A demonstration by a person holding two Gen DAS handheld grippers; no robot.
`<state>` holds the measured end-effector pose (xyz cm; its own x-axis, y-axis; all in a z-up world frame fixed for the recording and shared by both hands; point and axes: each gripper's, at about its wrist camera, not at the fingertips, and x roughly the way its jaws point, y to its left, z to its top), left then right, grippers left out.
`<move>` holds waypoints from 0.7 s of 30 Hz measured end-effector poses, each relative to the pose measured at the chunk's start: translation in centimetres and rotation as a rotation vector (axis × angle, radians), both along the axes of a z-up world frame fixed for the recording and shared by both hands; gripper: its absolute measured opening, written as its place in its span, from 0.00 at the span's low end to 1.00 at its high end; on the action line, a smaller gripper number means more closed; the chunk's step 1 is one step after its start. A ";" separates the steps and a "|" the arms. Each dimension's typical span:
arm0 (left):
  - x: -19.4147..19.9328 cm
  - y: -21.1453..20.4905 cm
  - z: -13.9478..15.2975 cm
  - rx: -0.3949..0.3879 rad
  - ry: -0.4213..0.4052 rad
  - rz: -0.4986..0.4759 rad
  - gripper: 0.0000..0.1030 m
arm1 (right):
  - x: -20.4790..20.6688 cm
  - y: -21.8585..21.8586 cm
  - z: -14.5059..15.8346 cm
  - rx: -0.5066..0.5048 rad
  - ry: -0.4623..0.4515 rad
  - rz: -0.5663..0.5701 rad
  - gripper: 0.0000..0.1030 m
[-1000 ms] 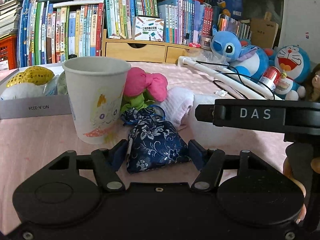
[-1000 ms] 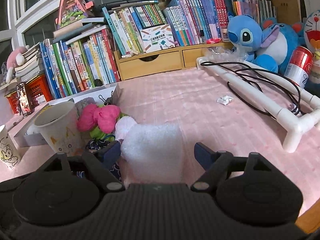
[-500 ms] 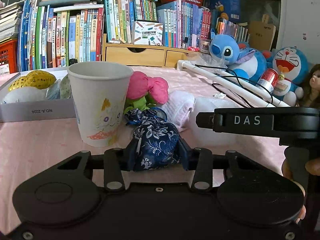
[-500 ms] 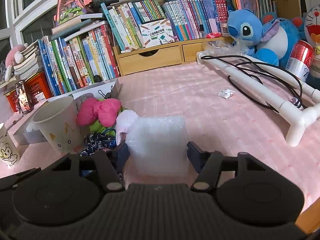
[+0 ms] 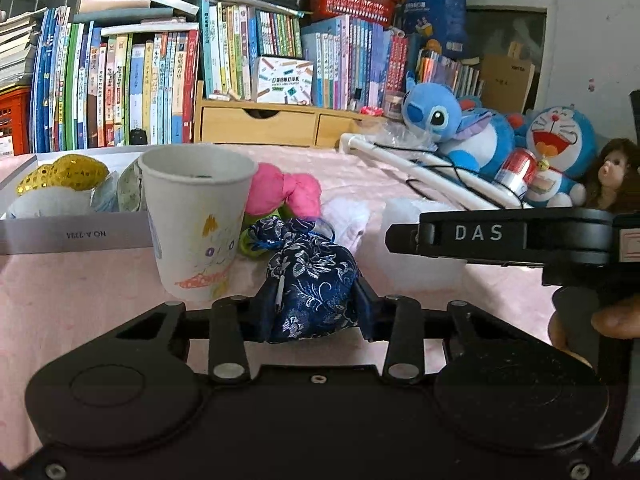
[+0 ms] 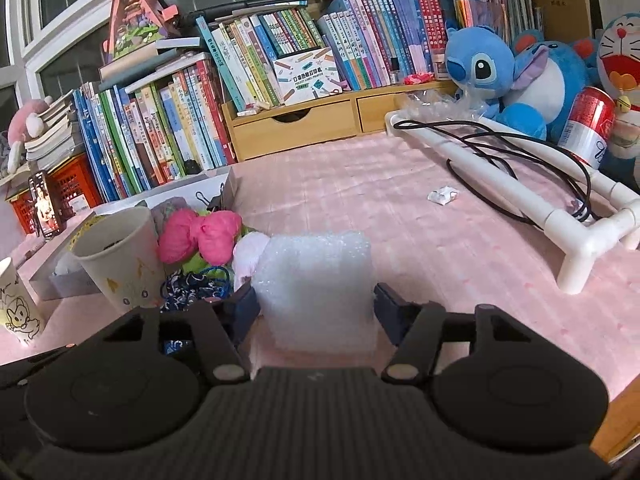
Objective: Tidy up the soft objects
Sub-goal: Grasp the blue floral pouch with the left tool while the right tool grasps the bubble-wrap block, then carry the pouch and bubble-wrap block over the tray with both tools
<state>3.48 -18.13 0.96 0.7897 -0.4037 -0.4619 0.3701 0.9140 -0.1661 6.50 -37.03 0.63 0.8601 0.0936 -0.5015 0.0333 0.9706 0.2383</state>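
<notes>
Blue brocade filled the left gripper (image 5: 313, 308), whose jaws had just been closing and now pinched the drawstring pouch (image 5: 310, 284) on the pink tabletop (image 6: 400, 208). The right gripper (image 6: 316, 312), likewise just closed in, squeezed a white foam block (image 6: 318, 280). A paper cup (image 5: 196, 220) stood just left; beyond it, a pink plush toy (image 5: 284, 194).

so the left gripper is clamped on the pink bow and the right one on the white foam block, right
Not quite. The left gripper is clamped on the dark blue floral pouch, as the left wrist view shows; the pink bow lies behind it, untouched. The right gripper is on the white foam block.
</notes>
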 end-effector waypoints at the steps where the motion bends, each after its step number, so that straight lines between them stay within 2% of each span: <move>1: -0.1 0.1 0.2 -0.005 -0.002 -0.004 0.36 | -0.1 0.0 0.1 0.002 0.000 -0.003 0.63; 12: -1.5 2.0 3.8 -0.058 -0.072 -0.041 0.36 | -0.7 0.8 2.6 -0.022 -0.055 -0.002 0.63; 21: -0.9 5.8 8.2 -0.046 -0.153 -0.006 0.36 | 0.5 2.7 5.6 -0.018 -0.112 0.046 0.63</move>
